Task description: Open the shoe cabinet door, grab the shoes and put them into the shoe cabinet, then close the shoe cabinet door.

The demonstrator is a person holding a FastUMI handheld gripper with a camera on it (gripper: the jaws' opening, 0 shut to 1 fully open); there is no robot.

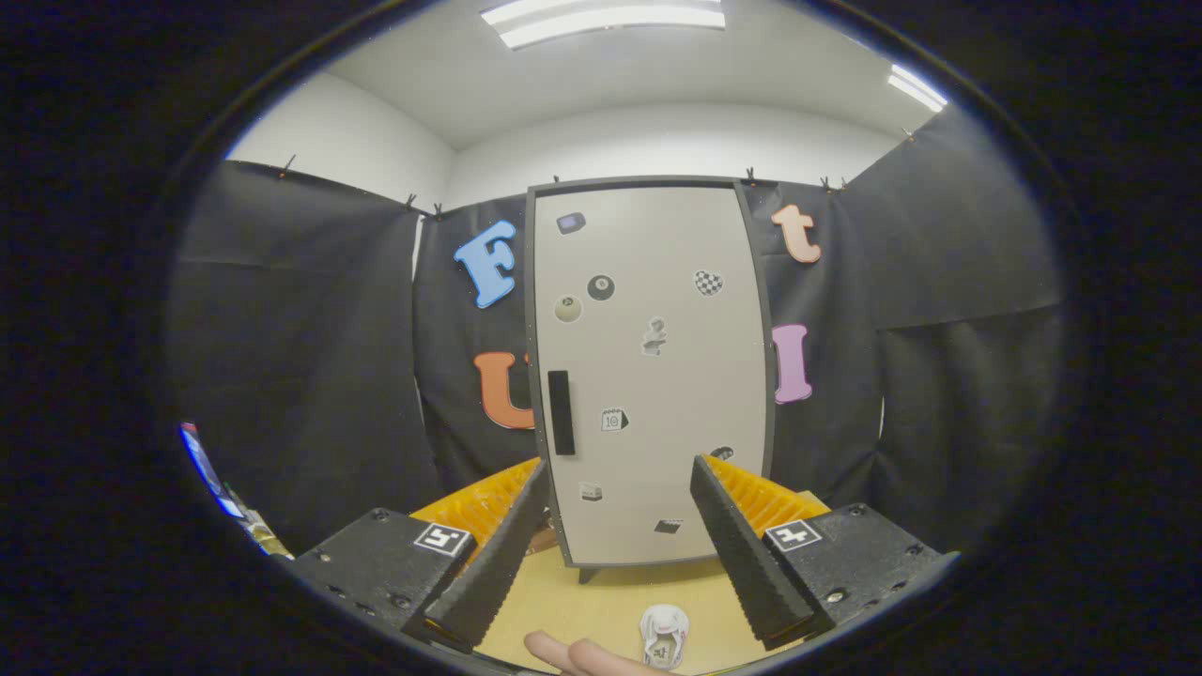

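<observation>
The shoe cabinet (657, 282) stands upright ahead of me on a wooden floor, its pale door closed and dotted with small stickers. A dark vertical handle (561, 412) sits at the door's left side, about mid-height. A small white shoe (664, 636) lies on the floor between my fingers, close in front of the cabinet. My gripper (620, 479) is open, its fingertips framing the lower part of the door with nothing held. A person's fingers (573, 654) reach in just left of the shoe.
Black cloth walls close in the booth on the left, right and behind the cabinet. The wooden floor (582, 591) runs from the cabinet's short feet toward me. Some colourful items (221, 493) lie low at the far left.
</observation>
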